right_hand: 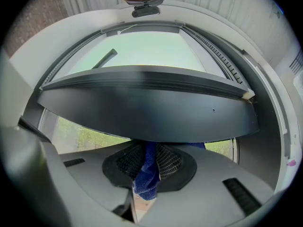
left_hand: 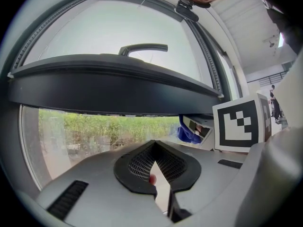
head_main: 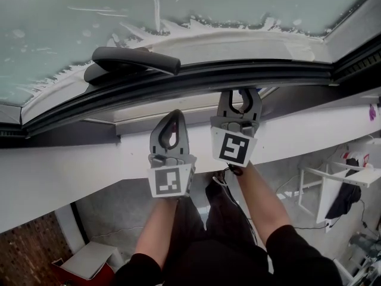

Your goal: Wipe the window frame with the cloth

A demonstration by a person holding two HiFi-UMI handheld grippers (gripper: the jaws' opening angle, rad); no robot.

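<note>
While the dark window frame (right_hand: 142, 112) spans mid-picture left to right, the blue cloth (right_hand: 146, 178) runs vertically at lower centre, pinched between the closed jaws of the right gripper (right_hand: 147, 148); the left gripper (left_hand: 154, 145) has its jaws together, empty.

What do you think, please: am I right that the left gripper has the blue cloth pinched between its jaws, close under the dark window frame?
Not quite: it is the right gripper that has the blue cloth pinched between its jaws, close under the dark window frame, as the right gripper view shows. The left gripper holds nothing.
</note>
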